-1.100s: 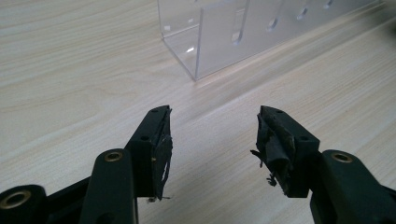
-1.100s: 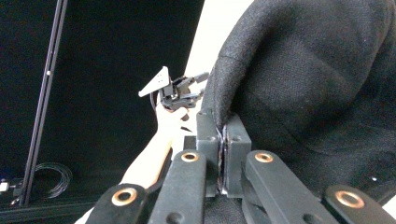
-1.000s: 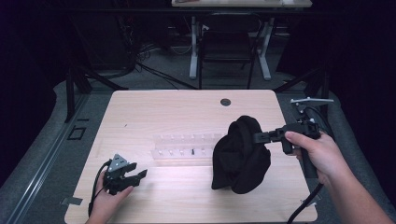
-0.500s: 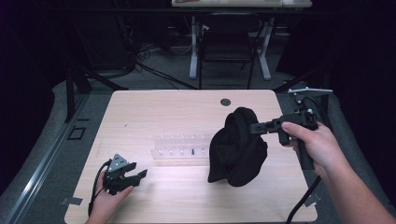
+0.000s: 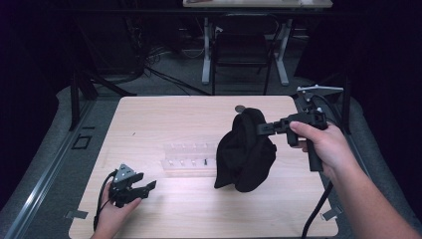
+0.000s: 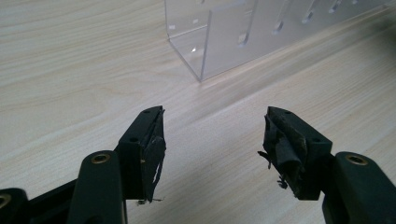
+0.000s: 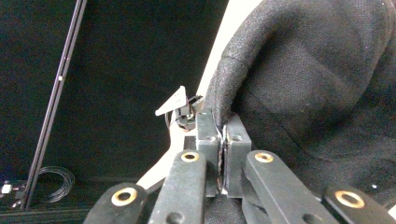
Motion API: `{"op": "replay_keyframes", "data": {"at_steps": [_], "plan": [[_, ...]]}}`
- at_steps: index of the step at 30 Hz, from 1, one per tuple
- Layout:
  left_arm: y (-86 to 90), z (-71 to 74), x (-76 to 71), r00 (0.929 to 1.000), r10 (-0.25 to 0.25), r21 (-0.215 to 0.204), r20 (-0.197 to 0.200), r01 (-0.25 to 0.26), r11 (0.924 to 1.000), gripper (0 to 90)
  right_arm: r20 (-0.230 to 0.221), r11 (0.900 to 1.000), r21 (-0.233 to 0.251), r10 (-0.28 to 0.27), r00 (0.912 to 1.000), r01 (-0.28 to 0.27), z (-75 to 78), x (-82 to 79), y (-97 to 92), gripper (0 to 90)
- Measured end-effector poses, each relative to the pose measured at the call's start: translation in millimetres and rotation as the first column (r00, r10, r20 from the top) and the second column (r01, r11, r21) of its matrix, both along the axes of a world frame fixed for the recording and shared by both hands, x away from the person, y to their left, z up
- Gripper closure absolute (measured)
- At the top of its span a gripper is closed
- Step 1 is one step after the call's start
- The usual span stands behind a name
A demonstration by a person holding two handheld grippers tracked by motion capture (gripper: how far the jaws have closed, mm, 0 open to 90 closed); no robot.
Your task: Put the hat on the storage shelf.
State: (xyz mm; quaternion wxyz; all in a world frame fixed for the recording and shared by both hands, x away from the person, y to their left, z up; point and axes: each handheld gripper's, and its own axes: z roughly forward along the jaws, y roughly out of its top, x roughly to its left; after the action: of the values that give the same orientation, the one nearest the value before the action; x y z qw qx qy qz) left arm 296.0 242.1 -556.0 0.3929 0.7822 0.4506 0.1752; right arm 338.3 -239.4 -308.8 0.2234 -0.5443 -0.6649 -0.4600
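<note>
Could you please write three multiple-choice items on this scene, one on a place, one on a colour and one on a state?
1. Where does the clear plastic rack lie?
A. On the table between the two grippers
B. On the floor
C. Inside the left gripper's jaws

2. What colour is the cloth?
A. White
B. Black
C. Red

3. How do the right gripper's jaws stand?
A. Wide open above the table
B. Shut on the cloth's edge
C. Shut on the rack

Answers:
1 A: the high view shows it on the wooden table, right of the left gripper and left of the cloth.
2 B: it looks black in the high view and the right gripper view.
3 B: the right gripper view shows the jaws pinched together on the fabric's hem, with the cloth hanging from them.
</note>
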Motion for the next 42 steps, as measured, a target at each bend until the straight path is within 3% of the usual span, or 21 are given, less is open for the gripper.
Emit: {"op": "replay_keyframes", "data": {"at_steps": [12, 42], "plan": [[-0.1, -0.1, 0.1, 1.0000, 0.003, -0.004, -0.001, -0.003, 1.0000, 37.9, 0.015, 0.9998, 0.011, -0.013, 0.9998, 0.013, 4.0, 14.7, 8.7, 88.1], [-0.1, 0.1, 0.7, 1.0000, -0.005, 0.001, 0.000, 0.005, 1.0000, 38.0, 0.039, 0.9998, -0.015, -0.009, 0.9992, 0.010, 8.8, 44.7, 29.6, 88.1]]}}
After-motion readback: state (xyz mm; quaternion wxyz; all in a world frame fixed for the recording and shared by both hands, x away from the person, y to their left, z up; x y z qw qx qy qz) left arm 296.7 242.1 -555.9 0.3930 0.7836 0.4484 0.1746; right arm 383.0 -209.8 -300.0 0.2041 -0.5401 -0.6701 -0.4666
